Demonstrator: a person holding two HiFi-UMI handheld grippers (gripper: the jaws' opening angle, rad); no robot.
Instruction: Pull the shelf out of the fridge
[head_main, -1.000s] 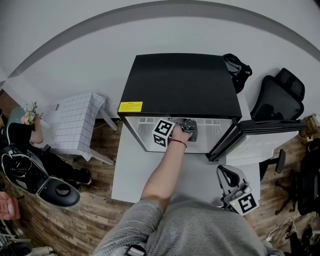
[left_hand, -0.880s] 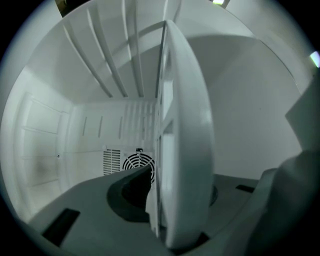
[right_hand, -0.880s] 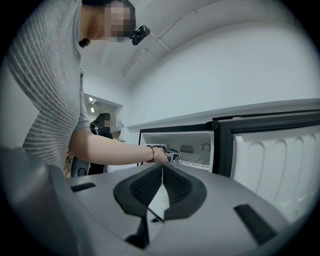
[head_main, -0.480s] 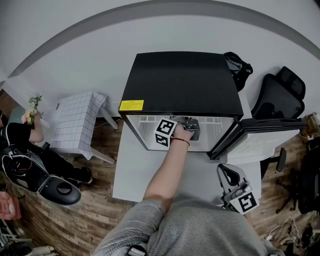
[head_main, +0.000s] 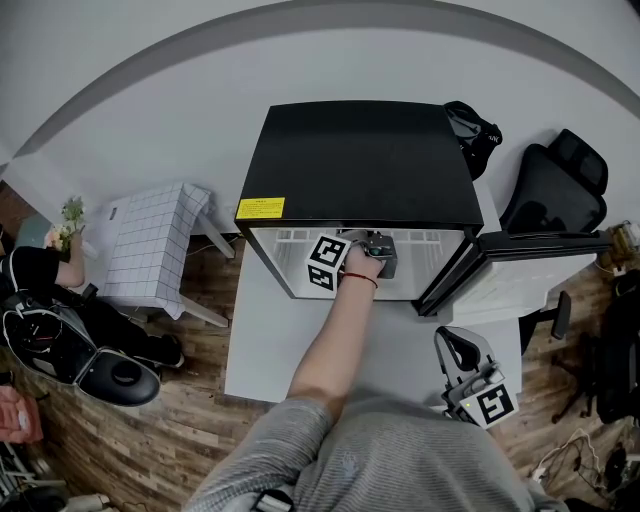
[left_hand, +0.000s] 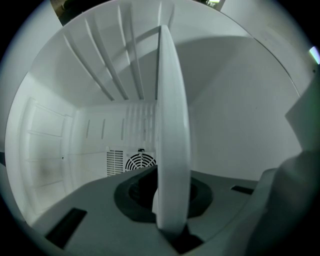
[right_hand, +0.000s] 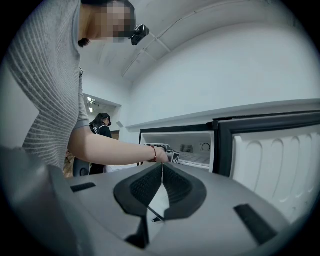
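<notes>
The fridge (head_main: 360, 165), with a black top, stands at upper centre of the head view on a white mat (head_main: 260, 340) over wood floor (head_main: 190, 420). Its door (head_main: 520, 275) is swung open to the right of the opening. A table (head_main: 150, 245) with a grid cloth stands at left, apart from the fridge. A black bag (head_main: 472, 130) lies at the fridge's upper right corner, and a black chair (head_main: 555, 190) stands at far right. Another person (head_main: 40, 265) is at the left edge. Across the opening lie only the forearm (head_main: 325, 345) and the left gripper (head_main: 374, 248), which reaches into the top of the cabinet. The shelf (left_hand: 172, 150) is inside the fridge, at its mouth. In the left gripper view it shows edge-on as a smooth white band from top centre to bottom centre, with white ribs (left_hand: 107, 65) fanning away at upper left and a fan grille (left_hand: 140, 161) on the back wall behind. The left jaws have just been closing and now clamp that front edge, pads pressed on both faces. The right gripper (head_main: 455, 350) sits at lower right, well clear of the fridge. Its jaws are closed together with nothing between them.
</notes>
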